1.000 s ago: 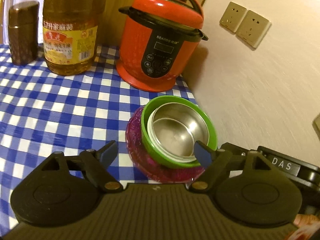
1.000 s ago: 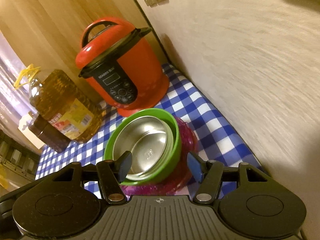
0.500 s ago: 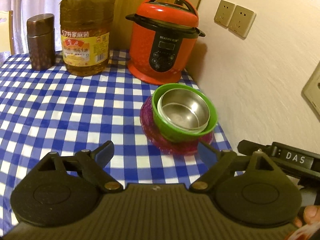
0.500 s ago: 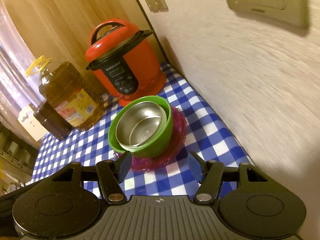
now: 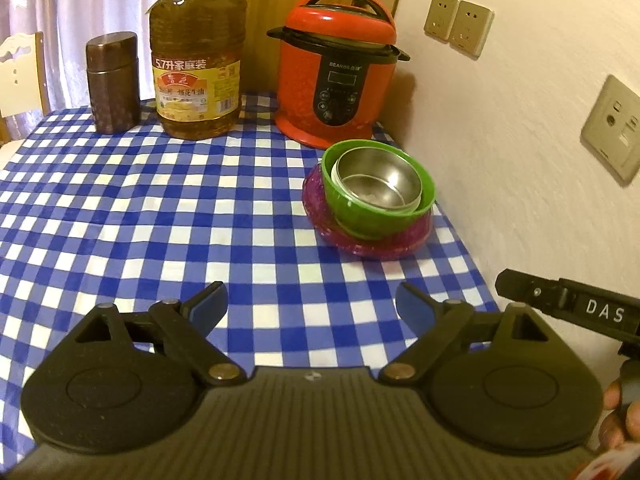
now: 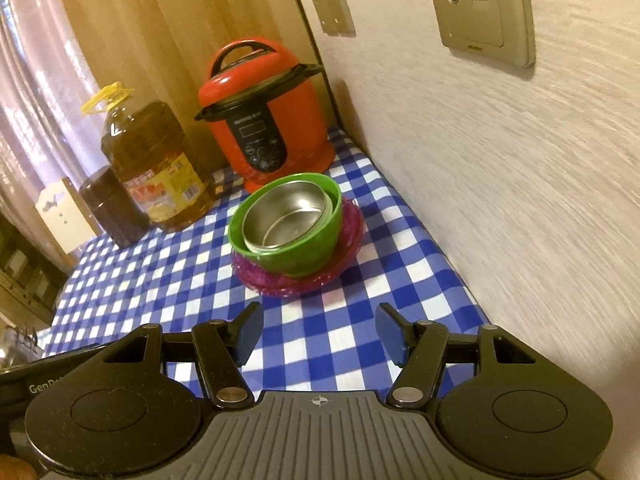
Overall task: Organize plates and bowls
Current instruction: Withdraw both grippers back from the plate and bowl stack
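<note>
1. Stack: a steel bowl sits nested inside a green bowl, which in turn sits on a magenta plate. All three are upright.
2. Steel bowl: bright, reflective metal with straight walls and a flat base; its rim lies just below the green rim and is pushed toward the wall side of the green bowl.
3. Green bowl: glossy, opaque plastic with a rounded wall and a thick rim.
4. Magenta plate: translucent, with a textured, beaded surface; its edge shows all round the green bowl's foot.
5. Location: the stack stands on the blue-and-white checked tablecloth near the wall, just in front of the red pressure cooker. I cannot tell whether the plate touches the cooker's base.
6. Other items: an oil bottle and a brown canister stand to the cooker's left, well apart from the stack.
7. Left gripper: jaws spread wide, holding nothing, well short of the stack.
8. Right gripper: jaws likewise apart and empty, facing the stack from the near side, not touching it.
</note>
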Tool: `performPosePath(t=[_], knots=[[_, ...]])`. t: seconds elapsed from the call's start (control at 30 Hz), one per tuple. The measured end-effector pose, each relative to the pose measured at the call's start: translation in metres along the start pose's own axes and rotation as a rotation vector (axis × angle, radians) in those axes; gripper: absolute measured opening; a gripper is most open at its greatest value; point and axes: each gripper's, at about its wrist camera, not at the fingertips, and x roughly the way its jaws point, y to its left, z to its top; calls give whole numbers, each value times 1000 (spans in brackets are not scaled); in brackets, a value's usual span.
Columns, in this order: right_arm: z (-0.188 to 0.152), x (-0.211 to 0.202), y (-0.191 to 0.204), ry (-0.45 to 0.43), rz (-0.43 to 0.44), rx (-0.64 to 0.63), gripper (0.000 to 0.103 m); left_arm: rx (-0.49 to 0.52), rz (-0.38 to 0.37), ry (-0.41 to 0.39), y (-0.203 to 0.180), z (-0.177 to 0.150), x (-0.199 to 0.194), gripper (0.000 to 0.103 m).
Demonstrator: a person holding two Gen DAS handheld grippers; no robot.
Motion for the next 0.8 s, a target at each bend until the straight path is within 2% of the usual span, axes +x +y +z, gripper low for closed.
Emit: performPosePath(t=[0.43, 0.8], knots=[[-36, -30, 18, 7, -23, -120, 62, -7, 44, -1, 10, -32, -36, 90], [-62, -56, 21, 28, -24, -133, 62, 8, 63, -4, 9, -54, -64, 90]])
